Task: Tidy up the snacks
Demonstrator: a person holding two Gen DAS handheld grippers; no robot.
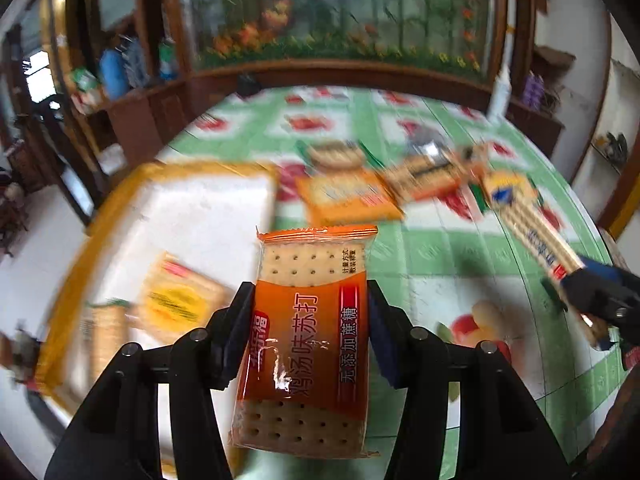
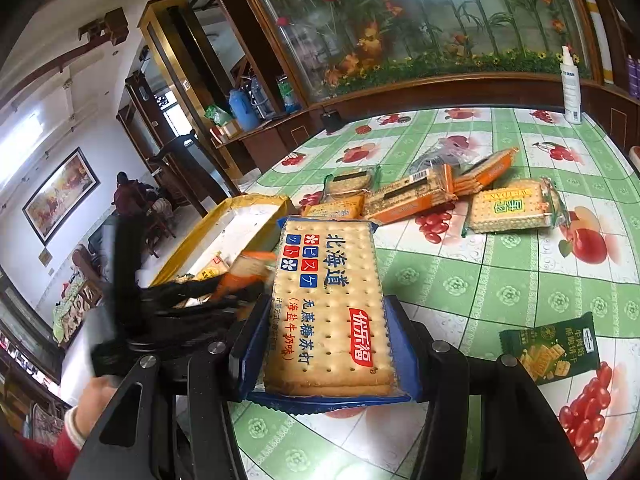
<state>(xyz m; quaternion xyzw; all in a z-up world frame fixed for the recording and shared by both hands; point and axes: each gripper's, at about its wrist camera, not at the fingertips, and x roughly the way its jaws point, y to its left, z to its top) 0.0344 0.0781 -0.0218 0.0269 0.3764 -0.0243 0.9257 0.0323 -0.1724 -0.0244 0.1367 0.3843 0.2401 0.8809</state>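
My left gripper (image 1: 310, 292) is shut on an orange soda-cracker pack (image 1: 312, 320), which it holds upright above the table beside a yellow-rimmed white box (image 1: 200, 200). A yellow cracker pack (image 1: 180, 300) and another pack lie in that box. My right gripper (image 2: 324, 304) is shut on a blue-edged cracker pack (image 2: 328, 280), raised over the table's near edge. In the right wrist view the left gripper (image 2: 192, 296) shows blurred at the left, over the box (image 2: 240, 220). In the left wrist view the right gripper (image 1: 592, 296) shows at the right with its pack (image 1: 532, 224).
Several cracker packs lie in a loose heap mid-table (image 2: 408, 196), with a green-edged one (image 2: 516, 208) to their right. A small dark green pack (image 2: 552, 352) lies near the front right. A spray bottle (image 2: 571, 88) stands at the back. A hand with a red sleeve (image 2: 80, 412) shows at the lower left.
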